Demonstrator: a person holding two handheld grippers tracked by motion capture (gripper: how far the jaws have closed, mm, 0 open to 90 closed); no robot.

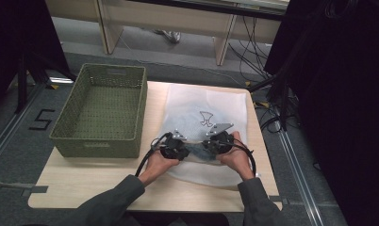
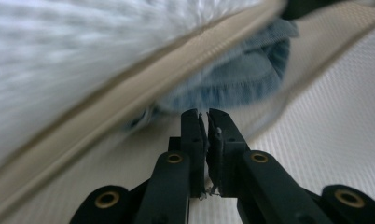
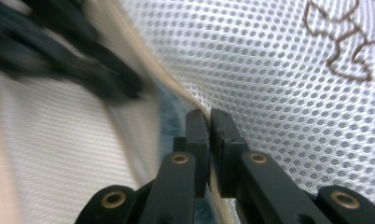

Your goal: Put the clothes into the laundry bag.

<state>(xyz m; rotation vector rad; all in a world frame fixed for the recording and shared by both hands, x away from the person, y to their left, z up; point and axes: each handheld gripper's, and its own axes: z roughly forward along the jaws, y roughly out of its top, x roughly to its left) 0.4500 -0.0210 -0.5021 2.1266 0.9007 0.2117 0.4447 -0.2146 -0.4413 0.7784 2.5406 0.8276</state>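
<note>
An empty green woven basket (image 1: 102, 110) stands at the tabletop's (image 1: 84, 181) left. Beside it lies a white mesh laundry bag (image 1: 204, 125) with blue denim fabric (image 2: 244, 77) half inside its mouth. The left tool (image 1: 174, 146) looks clenched on thin fabric; the right tool (image 1: 219, 141) pinches the beige zipper edge (image 3: 202, 112). Stuffing seems mostly done; closing remains.

Green woven basket (image 1: 102, 110) sat on the light wooden table (image 1: 84, 181), left half. Black cables (image 1: 251, 52) hung behind the far edge, near a desk leg (image 1: 223, 44).
</note>
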